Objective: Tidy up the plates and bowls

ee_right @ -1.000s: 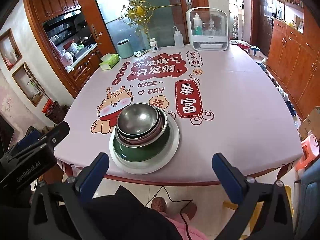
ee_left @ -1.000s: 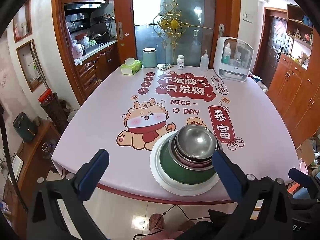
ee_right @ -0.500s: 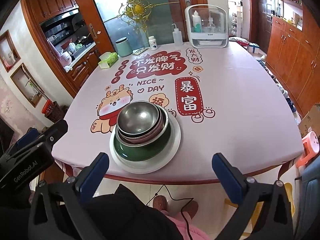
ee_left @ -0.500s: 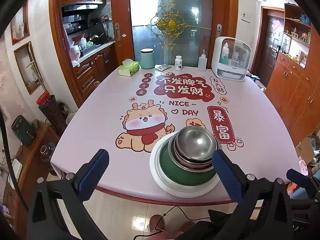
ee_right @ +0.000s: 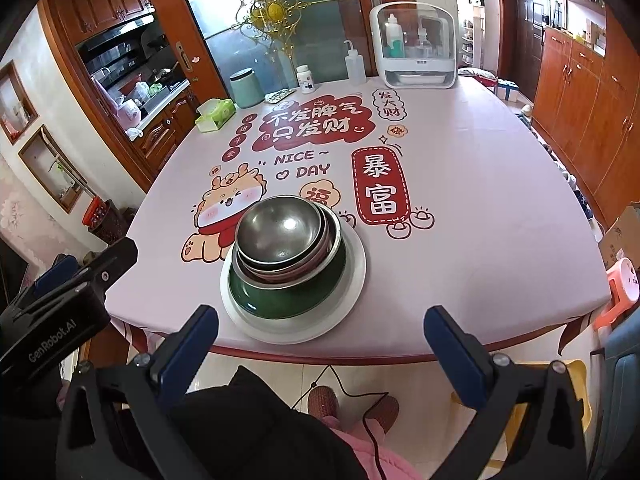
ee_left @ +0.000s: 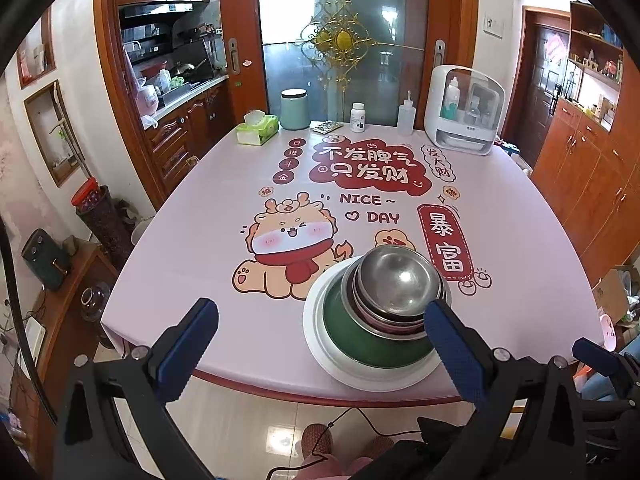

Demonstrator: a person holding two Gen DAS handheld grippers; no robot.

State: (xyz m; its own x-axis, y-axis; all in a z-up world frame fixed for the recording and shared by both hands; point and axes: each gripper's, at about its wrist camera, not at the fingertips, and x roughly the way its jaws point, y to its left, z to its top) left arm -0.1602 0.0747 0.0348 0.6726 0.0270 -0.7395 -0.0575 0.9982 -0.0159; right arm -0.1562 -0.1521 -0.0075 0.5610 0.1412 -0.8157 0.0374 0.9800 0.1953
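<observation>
Bowls (ee_left: 394,292) sat nested on white plate (ee_left: 320,344) near front edge of surface (ee_left: 192,240). Your left hand-held gripper (ee_left: 322,344) and right hand-held gripper (ee_right: 322,340) hovered spread, holding nothing.

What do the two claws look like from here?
Both are alike: the left claw and right claw have black frames with silver bolts and blue textured pads. The left claw's black body reads "GenRobot.AI" in white. Black and pink clothing shows below.
</observation>
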